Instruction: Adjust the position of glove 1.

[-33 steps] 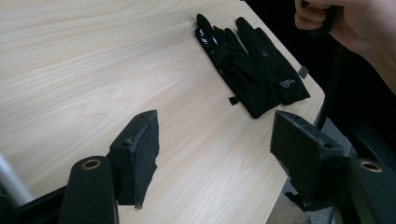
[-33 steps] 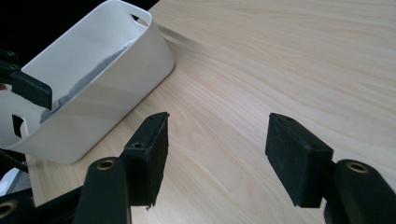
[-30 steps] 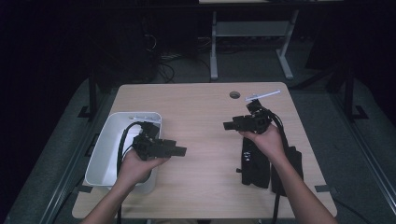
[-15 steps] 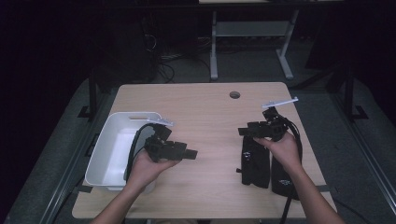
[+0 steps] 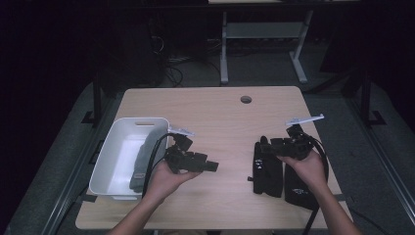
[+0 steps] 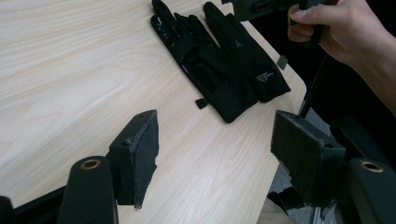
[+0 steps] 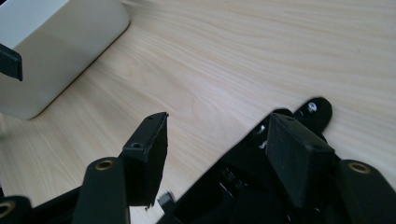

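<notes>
Now the right gripper (image 5: 272, 145) hangs with its jaws spread and nothing between them, directly over the fingertip end of the two black gloves (image 5: 268, 169), which lie side by side, touching, flat near the right front edge of the table (image 5: 215, 110). In the right gripper view the pads (image 7: 292, 154) stand apart above the dark fabric, not pressing on it. A second ago this gripper was farther back on the table, level with the round hole (image 5: 246, 99); it has since come toward the person and down onto the gloves. The left gripper (image 5: 208, 165), also spread and empty, has drifted from beside the white bin (image 5: 128, 126) toward the middle, its jaws aimed across at the gloves (image 6: 219, 60). A grey, cloth-like thing (image 5: 142, 164) already lies in the bin. Judging by this, the right hand is lining up to pinch the nearer glove, probably to carry it to the bin; no grip is made yet.
</notes>
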Motion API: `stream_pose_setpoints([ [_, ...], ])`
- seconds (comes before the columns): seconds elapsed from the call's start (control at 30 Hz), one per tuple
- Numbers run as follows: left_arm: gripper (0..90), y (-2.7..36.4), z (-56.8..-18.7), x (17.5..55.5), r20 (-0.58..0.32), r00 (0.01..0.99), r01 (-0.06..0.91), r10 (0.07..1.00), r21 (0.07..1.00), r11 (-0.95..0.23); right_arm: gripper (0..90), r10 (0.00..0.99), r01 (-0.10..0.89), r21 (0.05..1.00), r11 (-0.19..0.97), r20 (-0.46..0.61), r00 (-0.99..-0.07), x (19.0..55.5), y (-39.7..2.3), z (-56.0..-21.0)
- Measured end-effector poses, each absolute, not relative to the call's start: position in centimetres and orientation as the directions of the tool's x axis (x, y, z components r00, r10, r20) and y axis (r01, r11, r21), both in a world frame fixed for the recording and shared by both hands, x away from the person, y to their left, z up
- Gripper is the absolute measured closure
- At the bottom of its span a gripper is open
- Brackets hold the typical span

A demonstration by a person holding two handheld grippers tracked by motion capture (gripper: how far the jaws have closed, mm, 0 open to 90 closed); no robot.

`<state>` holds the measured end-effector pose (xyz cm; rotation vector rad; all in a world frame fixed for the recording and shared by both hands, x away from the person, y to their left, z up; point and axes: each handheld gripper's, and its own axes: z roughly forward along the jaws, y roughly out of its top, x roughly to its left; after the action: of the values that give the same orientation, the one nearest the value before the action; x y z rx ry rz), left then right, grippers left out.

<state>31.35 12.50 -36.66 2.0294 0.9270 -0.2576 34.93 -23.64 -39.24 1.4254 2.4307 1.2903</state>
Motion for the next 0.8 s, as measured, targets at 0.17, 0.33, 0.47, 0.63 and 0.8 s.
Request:
stream_pose_setpoints([
  [0.17,30.5,11.9,-37.0,31.3,-0.494,0.701,0.698,0.514,0.624,-0.351,38.7,0.761,0.708,0.672,0.217,0.338,-0.554,34.0,-25.2,-39.8],
  [0.33,30.2,11.1,-37.3,31.2,-0.498,0.706,0.694,0.503,0.626,-0.355,38.5,0.776,0.725,0.659,0.199,0.346,-0.527,33.3,-26.7,-40.5],
  [0.47,30.2,10.6,-37.4,31.2,-0.500,0.710,0.692,0.496,0.626,-0.360,38.5,0.782,0.732,0.653,0.194,0.348,-0.517,32.8,-27.6,-41.2],
  [0.63,30.0,10.1,-37.7,31.2,-0.497,0.714,0.689,0.493,0.623,-0.370,38.3,0.791,0.739,0.645,0.195,0.341,-0.507,32.1,-28.5,-41.9],
  [0.8,29.8,9.7,-37.8,31.0,-0.498,0.716,0.688,0.488,0.620,-0.377,38.4,0.804,0.740,0.640,0.207,0.319,-0.501,31.4,-29.3,-42.4],
])
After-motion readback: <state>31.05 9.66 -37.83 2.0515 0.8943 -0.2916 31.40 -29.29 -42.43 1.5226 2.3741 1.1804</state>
